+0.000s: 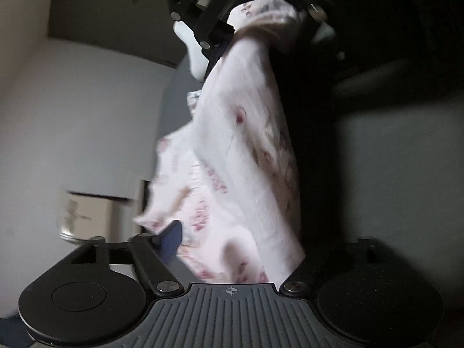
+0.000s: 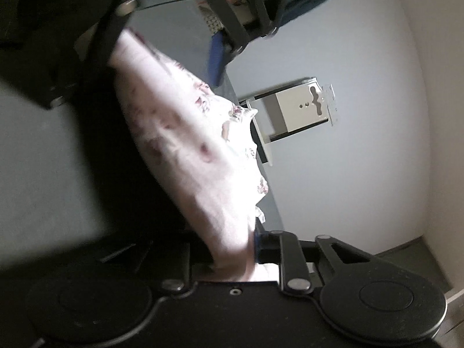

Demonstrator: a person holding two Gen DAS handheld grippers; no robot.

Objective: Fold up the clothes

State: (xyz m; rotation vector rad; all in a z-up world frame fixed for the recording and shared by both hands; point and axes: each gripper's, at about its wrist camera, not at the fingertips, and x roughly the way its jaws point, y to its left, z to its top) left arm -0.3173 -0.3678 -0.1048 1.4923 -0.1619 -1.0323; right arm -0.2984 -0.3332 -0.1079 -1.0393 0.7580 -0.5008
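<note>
The white cotton garment with a pink-and-brown print [image 1: 246,150] hangs stretched in the air between both tools, running from bottom centre to the top of each frame. The left gripper [image 1: 232,261] and right gripper [image 2: 237,249] each have fingers clamped on an end. No crease or finished fold shows; the folding itself looks left to do.

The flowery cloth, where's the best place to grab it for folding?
By its two far ends along one edge, coming in endwise from each side, as the left gripper and right gripper do: the flowery cloth hangs stretched between them, loose flap drooping.
</note>
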